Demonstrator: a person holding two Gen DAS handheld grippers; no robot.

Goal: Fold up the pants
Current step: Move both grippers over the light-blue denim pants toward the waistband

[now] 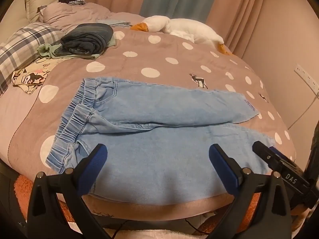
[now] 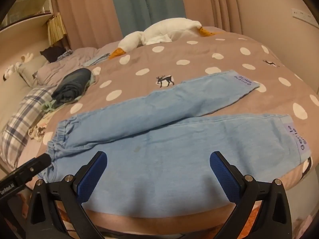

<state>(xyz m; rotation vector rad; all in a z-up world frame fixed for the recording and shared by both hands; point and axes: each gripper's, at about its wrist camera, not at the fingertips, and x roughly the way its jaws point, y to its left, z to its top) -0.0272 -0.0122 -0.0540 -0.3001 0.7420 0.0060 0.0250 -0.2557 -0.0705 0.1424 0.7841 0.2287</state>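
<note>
You hold your left gripper [image 1: 158, 155] wide open, low over the near edge of the bed. Its two blue pads [image 1: 100, 154] are far apart and pinch nothing. Your right gripper [image 2: 158, 162] is wide open too, and it also holds nothing.

The light blue pants [image 1: 151, 131] lie flat on the dotted blanket [image 1: 171, 59]. The stretchy waistband [image 1: 69, 125] is on your left side. The two legs run off to the right. The near leg [image 2: 179, 145] lies along the bed edge, right under both grippers. The far leg [image 2: 191, 95] angles away from it, so there is a gap between the cuffs. Each cuff has a small patch with letters on it [image 2: 297, 137].

Your left gripper is above the upper part of the near leg, close to the waistband. Your right gripper is above the middle of that leg. In the left wrist view you can see the tip of the right gripper close to the cuff end.

Farther back on the blanket there is a pile of dark folded clothes [image 1: 89, 37]. A white toy goose [image 1: 179, 27] lies near the curtains [image 2: 143, 6]. A plaid pillow [image 1: 22, 45] sits at the left.
</note>
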